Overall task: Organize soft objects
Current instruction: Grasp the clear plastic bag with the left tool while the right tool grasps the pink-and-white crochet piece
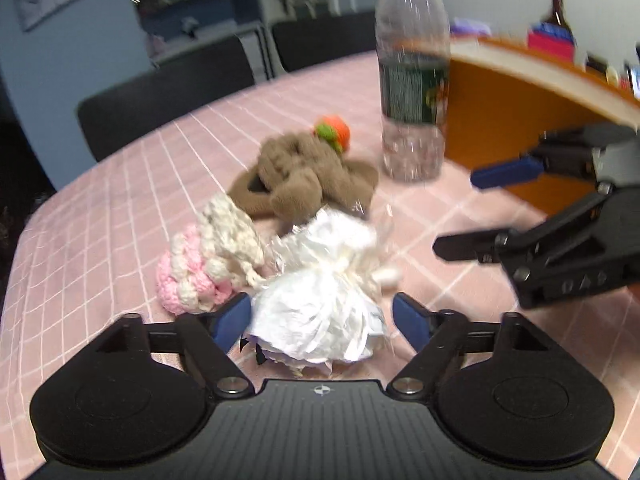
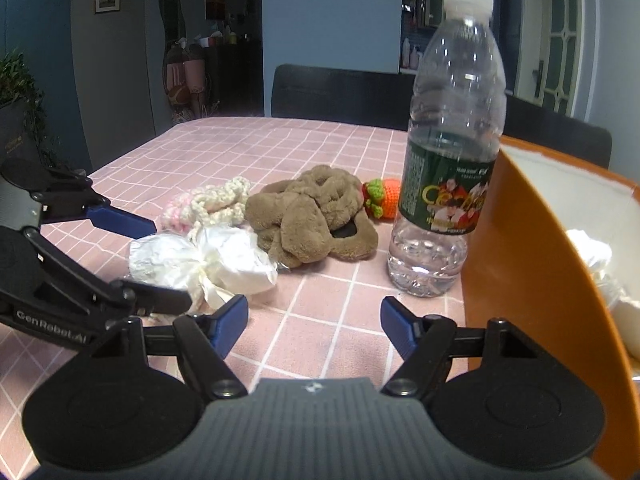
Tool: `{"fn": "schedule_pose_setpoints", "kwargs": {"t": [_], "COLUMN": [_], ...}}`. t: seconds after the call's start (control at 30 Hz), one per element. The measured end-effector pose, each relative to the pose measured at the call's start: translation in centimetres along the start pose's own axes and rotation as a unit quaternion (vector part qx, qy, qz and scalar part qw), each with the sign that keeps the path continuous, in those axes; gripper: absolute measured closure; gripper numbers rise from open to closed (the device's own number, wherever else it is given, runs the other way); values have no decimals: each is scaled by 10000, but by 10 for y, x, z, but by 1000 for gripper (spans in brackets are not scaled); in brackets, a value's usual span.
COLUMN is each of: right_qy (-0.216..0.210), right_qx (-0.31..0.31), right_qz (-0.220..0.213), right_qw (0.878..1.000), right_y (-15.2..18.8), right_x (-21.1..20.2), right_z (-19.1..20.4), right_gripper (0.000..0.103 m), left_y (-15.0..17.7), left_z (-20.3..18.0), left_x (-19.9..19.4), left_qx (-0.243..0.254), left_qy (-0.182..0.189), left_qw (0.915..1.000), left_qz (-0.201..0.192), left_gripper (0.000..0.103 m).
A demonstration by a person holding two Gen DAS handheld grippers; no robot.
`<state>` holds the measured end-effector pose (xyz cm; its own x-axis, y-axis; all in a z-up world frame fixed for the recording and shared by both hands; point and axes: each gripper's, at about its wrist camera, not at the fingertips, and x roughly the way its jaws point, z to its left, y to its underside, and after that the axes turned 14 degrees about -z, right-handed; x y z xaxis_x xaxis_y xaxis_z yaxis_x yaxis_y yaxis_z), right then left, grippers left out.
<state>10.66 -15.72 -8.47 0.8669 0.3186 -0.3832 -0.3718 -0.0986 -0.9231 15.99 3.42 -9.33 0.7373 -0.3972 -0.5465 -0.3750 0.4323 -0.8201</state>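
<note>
From the left wrist, the left gripper (image 1: 322,318) stands wide open over the pink checked tablecloth (image 1: 120,200), its blue pads either side of a crumpled white bag (image 1: 320,304) without pressing on it. Just beyond the bag lie a pink-and-cream knit (image 1: 208,256), a brown plush (image 1: 304,176) and, behind that, an orange crochet toy (image 1: 334,132). A clear bottle (image 1: 412,92) stands upright beside an orange bin (image 1: 504,128). The right gripper (image 1: 468,212) reaches in from the right, jaws apart and empty. From the right wrist, the right gripper (image 2: 314,322) is open over bare cloth (image 2: 320,328), holding nothing. The left gripper (image 2: 172,264) comes in from the left, straddling the bag (image 2: 200,260). The knit (image 2: 208,204), plush (image 2: 312,216) and crochet toy (image 2: 384,200) lie in a row behind; the bottle (image 2: 448,160) stands touching or just beside the bin (image 2: 520,248), which holds something white.
</note>
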Motion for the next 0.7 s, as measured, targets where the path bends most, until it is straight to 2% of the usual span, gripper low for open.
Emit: {"fn": "schedule_pose_setpoints", "kwargs": {"t": [0.1, 0.17, 0.27, 0.3, 0.43, 0.57, 0.7], "right_qy": [-49, -98, -161, -175, -196, -309, -508], "right_qx": [84, 128, 152, 156, 172, 159, 86], "right_qz": [62, 95, 131, 139, 180, 148, 51], "right_qw": [9999, 9998, 9997, 9996, 9995, 9993, 9987], "right_y": [1, 2, 1, 1, 1, -1, -9], "right_x": [7, 11, 15, 16, 19, 21, 25], "right_z": [-1, -1, 0, 0, -1, 2, 11], "right_gripper": [30, 30, 31, 31, 31, 31, 33], "left_y": [-1, -1, 0, 0, 3, 7, 11], "left_z": [4, 6, 7, 7, 7, 11, 21], "left_x": [11, 14, 14, 12, 1, -21, -49], "left_qx": [138, 39, -163, -246, -614, -1170, -1704], "left_qy": [-63, -74, -223, -225, -393, -633, -900], "left_qw": [9995, 9995, 9993, 9992, 9973, 9910, 9801], "left_qz": [269, 292, 258, 222, 53, -151, -468], "left_gripper": [7, 8, 22, 31, 47, 51, 52]}}
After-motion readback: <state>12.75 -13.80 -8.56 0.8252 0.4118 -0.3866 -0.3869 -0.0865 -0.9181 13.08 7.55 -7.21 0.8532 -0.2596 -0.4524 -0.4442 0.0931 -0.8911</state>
